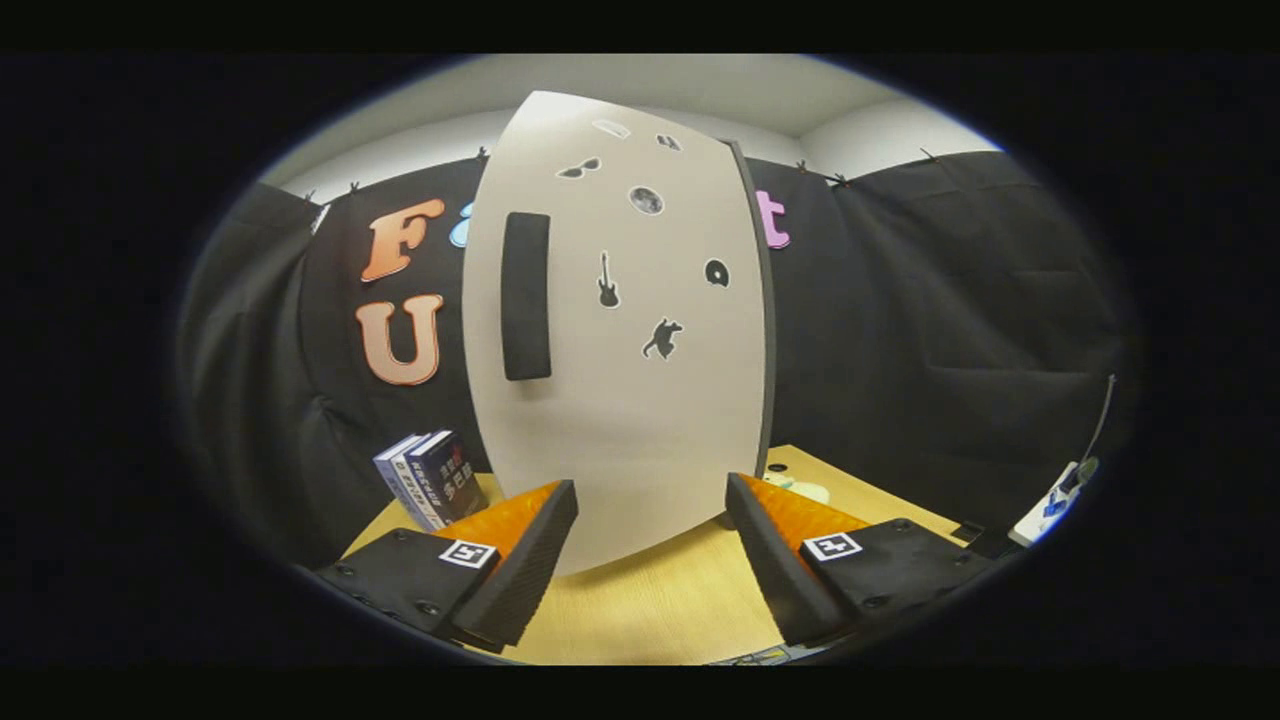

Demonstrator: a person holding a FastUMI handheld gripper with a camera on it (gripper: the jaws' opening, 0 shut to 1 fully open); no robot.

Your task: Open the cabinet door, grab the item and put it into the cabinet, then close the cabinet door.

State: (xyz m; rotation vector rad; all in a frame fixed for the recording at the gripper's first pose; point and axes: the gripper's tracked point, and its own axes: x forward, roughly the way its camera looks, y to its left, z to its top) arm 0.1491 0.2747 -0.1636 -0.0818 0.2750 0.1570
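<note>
Cabinet door, a pale grey flat panel with small dark stickers, stands upright on the light wooden worktop just ahead of the fingers, its dark edge showing on the right side. A black oblong handle sits vertically on its left part. Left of the door, near the left finger, a few dark blue books stand together on the worktop against the black cloth wall. The gripper has its fingers spread wide apart, holding nothing, with the door's lower edge between them.
</note>
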